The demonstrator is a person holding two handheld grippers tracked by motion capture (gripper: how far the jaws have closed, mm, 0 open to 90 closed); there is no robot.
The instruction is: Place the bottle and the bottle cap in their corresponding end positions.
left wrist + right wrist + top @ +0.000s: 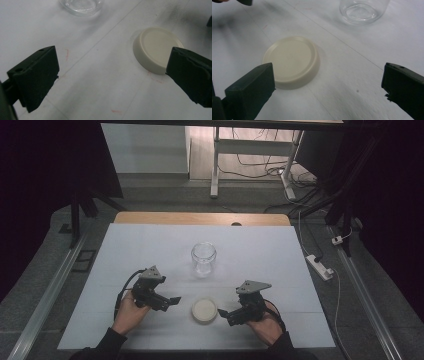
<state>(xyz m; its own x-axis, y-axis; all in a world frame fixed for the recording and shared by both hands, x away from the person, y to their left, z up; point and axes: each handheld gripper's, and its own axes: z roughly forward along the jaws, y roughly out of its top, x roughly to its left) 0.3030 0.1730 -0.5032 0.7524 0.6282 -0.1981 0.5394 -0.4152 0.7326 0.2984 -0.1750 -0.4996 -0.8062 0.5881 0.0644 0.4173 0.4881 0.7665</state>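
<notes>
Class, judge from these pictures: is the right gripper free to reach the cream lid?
Probably yes. The right gripper sits open beside the cream lid, with bare table between them.

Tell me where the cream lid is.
High view: the cream lid lies flat on the white table, between left gripper and right gripper, nearer the person than the glass jar.

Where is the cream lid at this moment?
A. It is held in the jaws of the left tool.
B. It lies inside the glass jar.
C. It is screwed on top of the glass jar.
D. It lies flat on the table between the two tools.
D: the cream lid lies flat on the white table, between the open left tool and open right tool, while the glass jar stands apart, uncovered.
</notes>
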